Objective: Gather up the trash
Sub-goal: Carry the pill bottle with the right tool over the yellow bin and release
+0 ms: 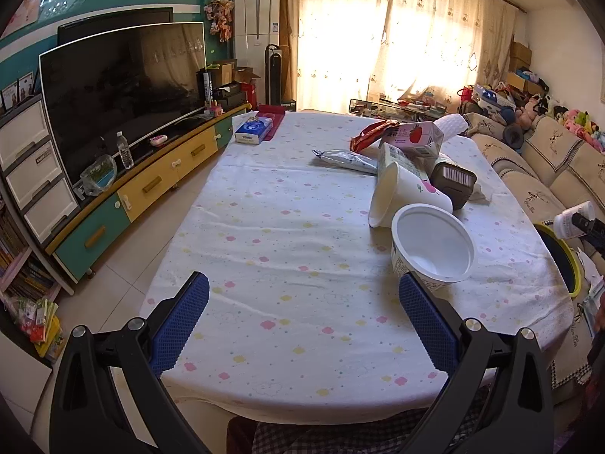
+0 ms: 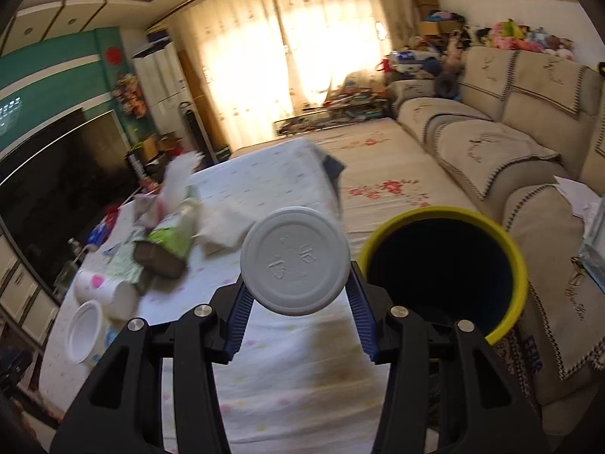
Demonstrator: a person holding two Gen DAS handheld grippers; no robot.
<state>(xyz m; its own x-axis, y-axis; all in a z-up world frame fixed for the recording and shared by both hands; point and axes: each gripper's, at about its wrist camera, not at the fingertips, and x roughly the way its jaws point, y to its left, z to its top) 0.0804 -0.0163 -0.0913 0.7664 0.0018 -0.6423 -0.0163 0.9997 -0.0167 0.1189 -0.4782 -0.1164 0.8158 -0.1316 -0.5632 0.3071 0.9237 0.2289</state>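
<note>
My right gripper is shut on a small white bottle, whose round base faces the camera. It hangs over the table edge, just left of the yellow-rimmed bin; in the left wrist view the bottle shows at the far right above the bin. My left gripper is open above the tablecloth, its right finger beside an empty white tub. Behind the tub lie a tipped paper cup, a pink carton, a red wrapper, a silver wrapper and a brown box.
The table has a dotted white cloth, with a blue tissue pack at its far left corner. A sofa runs along the right behind the bin. A TV on a low cabinet stands to the left.
</note>
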